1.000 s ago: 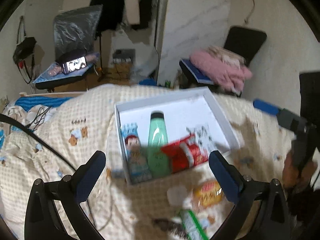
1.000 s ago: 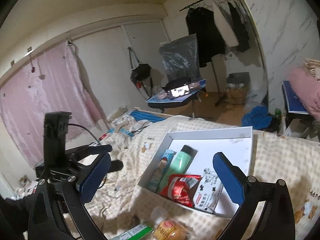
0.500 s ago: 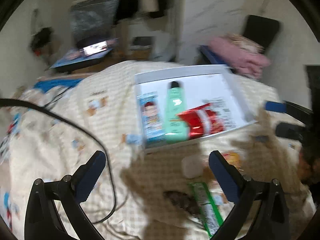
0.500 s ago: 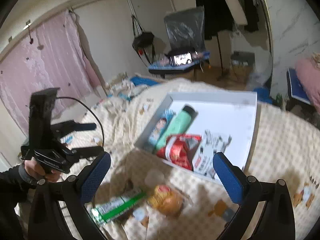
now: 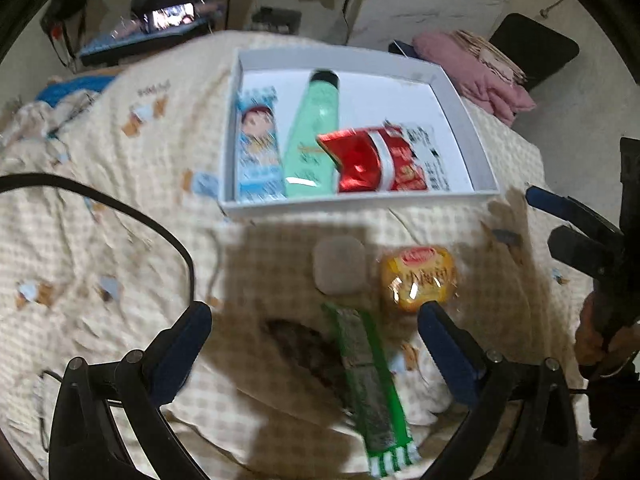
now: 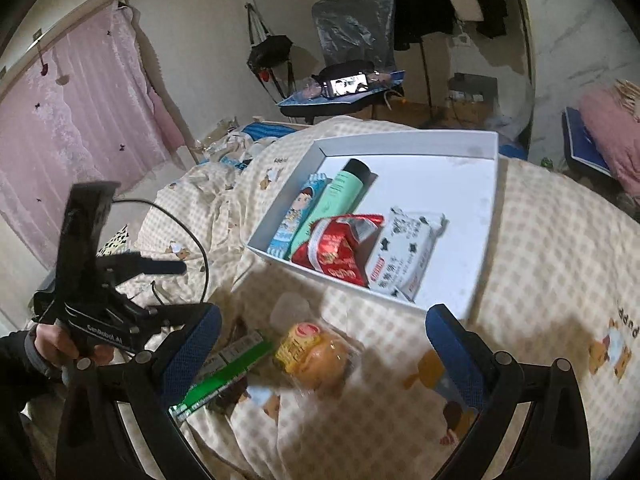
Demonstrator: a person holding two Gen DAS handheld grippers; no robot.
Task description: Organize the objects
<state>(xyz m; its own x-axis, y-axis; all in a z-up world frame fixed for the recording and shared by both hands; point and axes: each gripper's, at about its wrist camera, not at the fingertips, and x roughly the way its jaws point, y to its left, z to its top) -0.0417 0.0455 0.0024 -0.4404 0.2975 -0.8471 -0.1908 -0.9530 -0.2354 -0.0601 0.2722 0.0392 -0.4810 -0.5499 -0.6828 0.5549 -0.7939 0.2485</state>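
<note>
a white box (image 5: pixel 348 200) is seen in the upper middle of the left wrist view, resting on a checked blanket (image 5: pixel 120 216). four things are laid side by side in it: a blue packet (image 5: pixel 258 152) at the left wall, a green bottle (image 5: pixel 314 136) with a black cap next to it, a red bag (image 5: pixel 372 160) overlapping the bottle's lower end, and a black-and-white packet (image 6: pixel 404 256) on the right, seen best in the right wrist view.

below the box, in the lower middle of the frame, four things are left loose on the blanket: a pale rounded case (image 5: pixel 340 266), a wrapped bun (image 5: pixel 418 278) just to its right, a long green pack (image 5: pixel 368 380) lower down, and a dark, blurred item (image 5: pixel 304 352) beside the pack.

the left gripper (image 5: pixel 314 346) is held above the loose things with its jaws wide and nothing between them. the right gripper (image 6: pixel 320 344) is likewise spread wide and empty, with the bun (image 6: pixel 316 354) framed between its fingers. a hand (image 6: pixel 60 344) is seen at the lower left of the right wrist view, on the left gripper's handle.
</note>
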